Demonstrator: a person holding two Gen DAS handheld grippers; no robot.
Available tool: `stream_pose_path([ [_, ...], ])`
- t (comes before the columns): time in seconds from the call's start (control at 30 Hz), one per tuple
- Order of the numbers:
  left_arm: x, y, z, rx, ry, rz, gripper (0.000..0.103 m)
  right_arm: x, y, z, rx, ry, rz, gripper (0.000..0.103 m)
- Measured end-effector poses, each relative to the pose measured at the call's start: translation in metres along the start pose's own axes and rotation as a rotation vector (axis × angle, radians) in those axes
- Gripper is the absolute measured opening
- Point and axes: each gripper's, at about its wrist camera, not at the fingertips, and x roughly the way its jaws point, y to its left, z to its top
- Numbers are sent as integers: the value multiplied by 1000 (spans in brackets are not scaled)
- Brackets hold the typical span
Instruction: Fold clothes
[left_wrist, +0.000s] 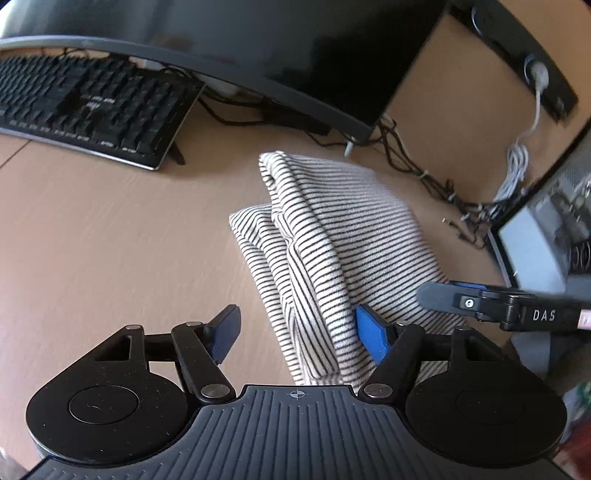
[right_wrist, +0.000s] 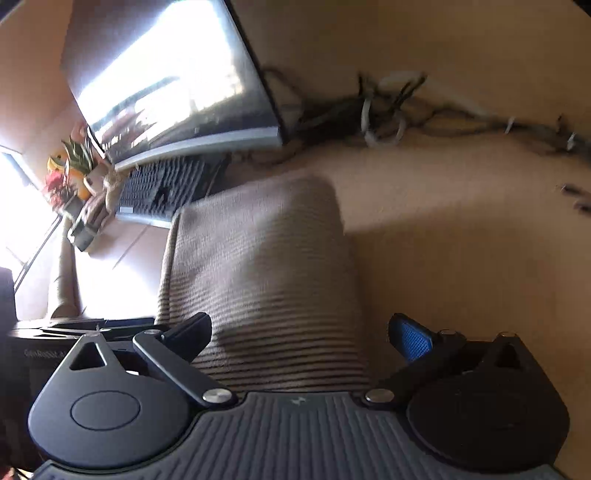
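Observation:
A white garment with thin black stripes (left_wrist: 325, 236) lies folded into a thick bundle on the wooden desk (left_wrist: 110, 240). My left gripper (left_wrist: 299, 332) is open just above its near edge, its left pad over bare desk and its right pad against the cloth. My right gripper (right_wrist: 301, 332) is open too, jaws wide over the near end of the same garment (right_wrist: 266, 266), which looks blurred and shaded in the right wrist view. The right gripper's finger (left_wrist: 480, 302) shows at the garment's right edge in the left wrist view.
A black keyboard (left_wrist: 85, 107) and a curved monitor (left_wrist: 258, 55) stand behind the garment. A tangle of cables (left_wrist: 424, 173) runs along the back right. A computer case (left_wrist: 546, 236) stands at the right. Small potted plants (right_wrist: 74, 173) sit far left.

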Motion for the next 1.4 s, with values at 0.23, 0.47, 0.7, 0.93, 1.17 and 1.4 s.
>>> stream_pose_path([
  [0.23,15,-13,1,18,34,30,76,4,-6,-1,-15,6,-7,87],
  [0.47,8,-1,-7,54,13,87,76,11,9,-16,-36,46,24,85],
  [0.7,-6,30,-4,8,-20,130,76,39,38,-5,-80,77,57,85],
  [0.93,-19,59,4,-33,-43,167,77,70,68,11,-129,107,90,86],
  [1.17,-25,87,13,-66,-57,193,81,99,88,20,-129,126,134,86],
  [1.4,-23,100,21,-66,-55,181,82,114,103,26,-113,135,126,89],
])
